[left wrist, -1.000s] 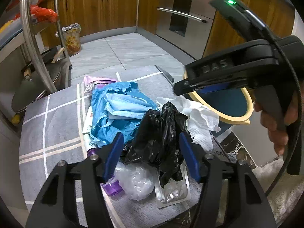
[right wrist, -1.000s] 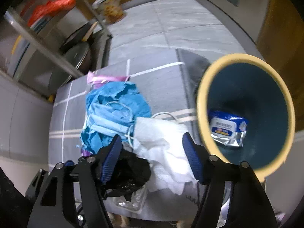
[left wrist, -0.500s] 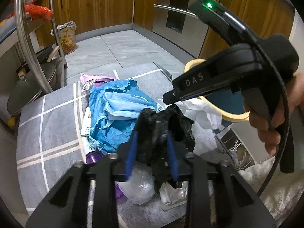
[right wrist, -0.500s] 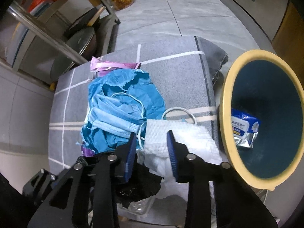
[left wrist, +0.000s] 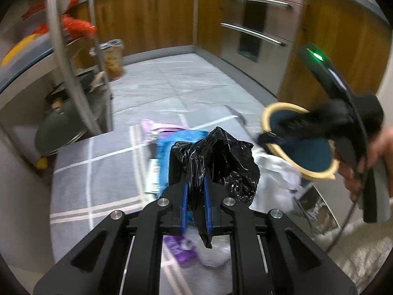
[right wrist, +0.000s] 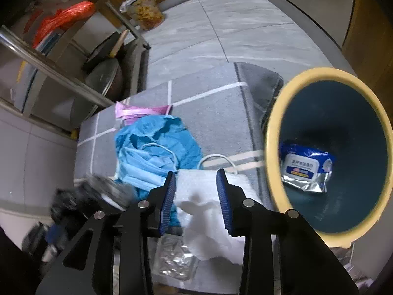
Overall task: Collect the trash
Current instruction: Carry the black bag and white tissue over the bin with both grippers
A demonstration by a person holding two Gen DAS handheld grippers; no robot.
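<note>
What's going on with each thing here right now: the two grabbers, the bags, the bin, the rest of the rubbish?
Left gripper: shut on the black plastic bag.
Black plastic bag: crumpled, pinched, raised above the pile.
Right gripper: open, fingers either side of the white tissue.
White tissue: crumpled, on the table.
Bin: open, wipes packet inside.
Blue masks: heaped on the table.

Our right gripper (right wrist: 196, 196) above crumpled white tissue paper (right wrist: 208, 211).
Its blue-padded jaws stand parted; beside us, the yellow-rimmed blue bin (right wrist: 275, 147) holds a wipes packet (right wrist: 305, 169).
</note>
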